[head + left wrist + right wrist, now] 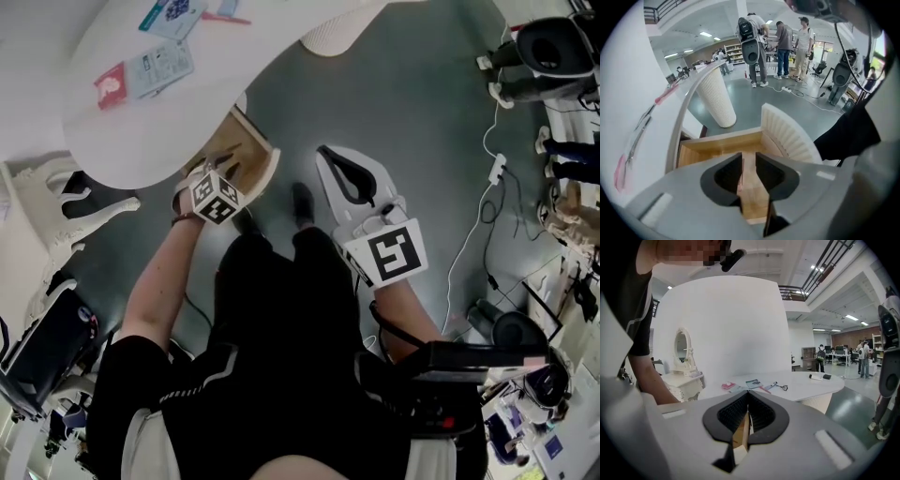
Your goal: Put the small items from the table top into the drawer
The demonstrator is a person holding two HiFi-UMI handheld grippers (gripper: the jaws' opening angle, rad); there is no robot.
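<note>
A wooden drawer (246, 142) stands pulled out from under the white table top (244, 56). My left gripper (221, 174) hangs over its near edge. In the left gripper view that gripper (748, 161) is open, and the bare wooden drawer floor (717, 145) shows through the gap. Nothing is pressed between the pads. My right gripper (352, 178) is off to the right over the grey floor, shut and empty, with its tips touching (748, 405). On the table lie cards (159, 67), a red item (110, 84) and a pen (769, 386).
The drawer's ribbed white front (787, 133) curves up at the right. A ribbed table pedestal (717, 101) stands behind it. A white dresser with a mirror (684, 352) is to the left. Cables (487, 187) run over the floor, and people (783, 42) stand far off.
</note>
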